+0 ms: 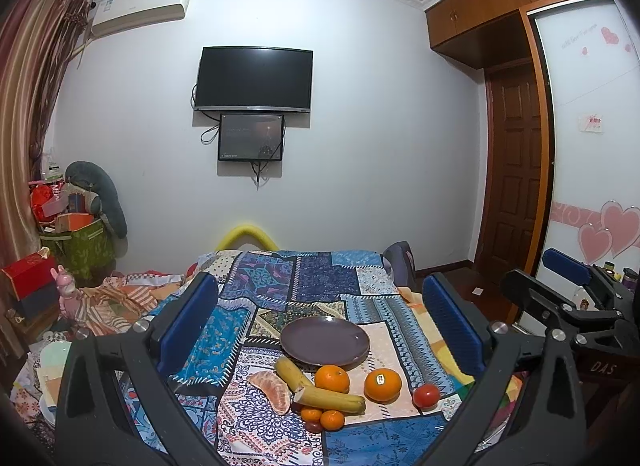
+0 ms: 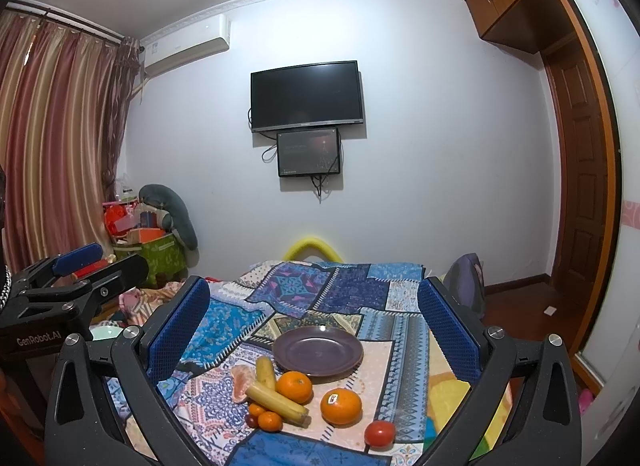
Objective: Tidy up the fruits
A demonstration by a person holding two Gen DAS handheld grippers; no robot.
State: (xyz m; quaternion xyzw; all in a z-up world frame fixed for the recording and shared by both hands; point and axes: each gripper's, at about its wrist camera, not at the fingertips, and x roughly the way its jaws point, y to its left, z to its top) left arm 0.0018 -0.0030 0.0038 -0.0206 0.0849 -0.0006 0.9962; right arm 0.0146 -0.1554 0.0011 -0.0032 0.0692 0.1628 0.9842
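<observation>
A purple plate (image 1: 325, 340) (image 2: 318, 350) lies empty on the patchwork cloth. In front of it lie two bananas (image 1: 320, 390) (image 2: 276, 396), an orange (image 1: 332, 378) (image 2: 294, 386), a stickered orange (image 1: 382, 385) (image 2: 341, 406), a red tomato (image 1: 426, 396) (image 2: 380, 434), a peeled citrus piece (image 1: 272, 390) (image 2: 241, 382), two small tangerines (image 1: 332, 419) (image 2: 269, 420) and a dark grape (image 1: 313, 425). My left gripper (image 1: 320, 330) is open above the fruit. My right gripper (image 2: 316, 326) is open too. Each also shows in the other's view: the right (image 1: 568, 286), the left (image 2: 84, 266).
The cloth covers a bed (image 1: 320, 278). A TV (image 1: 254, 79) hangs on the far wall. Boxes and a green bin (image 1: 76, 242) stand at the left by the curtain. A wardrobe and door (image 1: 516, 169) are at the right.
</observation>
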